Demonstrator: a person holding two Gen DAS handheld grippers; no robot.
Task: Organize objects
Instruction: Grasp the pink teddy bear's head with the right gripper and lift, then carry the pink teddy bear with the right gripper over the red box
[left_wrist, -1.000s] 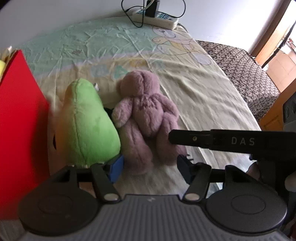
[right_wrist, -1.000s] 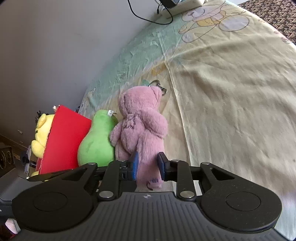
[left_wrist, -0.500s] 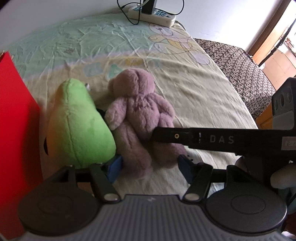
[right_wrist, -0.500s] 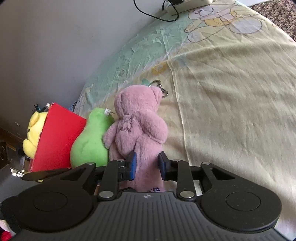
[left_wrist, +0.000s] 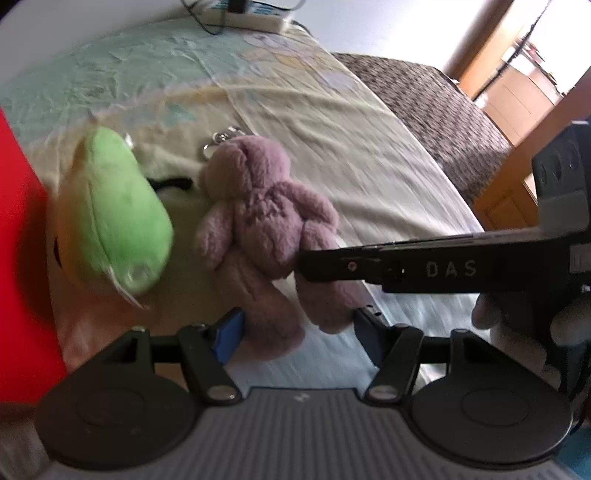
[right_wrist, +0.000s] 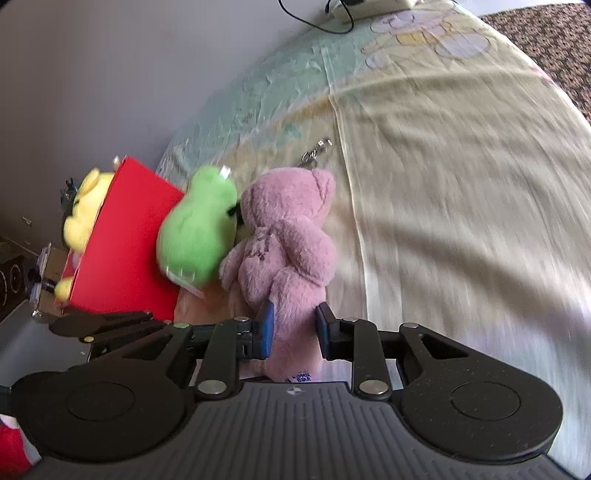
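1. Nearest, the right tool (right_wrist: 293, 326) is clamping one leg of the pink teddy bear (right_wrist: 284, 236) between its blue pads.
2. Meanwhile the left tool (left_wrist: 295, 328) is sitting wide, its fingers straddling the bear's legs without gripping them.
3. Just beside the bear, the green pear plush (right_wrist: 197, 230) is leaning against the red box (right_wrist: 125, 243); whether bear and pear are touching is unclear.
4. Behind the box, a yellow plush (right_wrist: 83, 210) is peeking out.
5. Farther back, the bedsheet (right_wrist: 443, 166) is stretching toward a power strip (left_wrist: 251, 16) by the wall.
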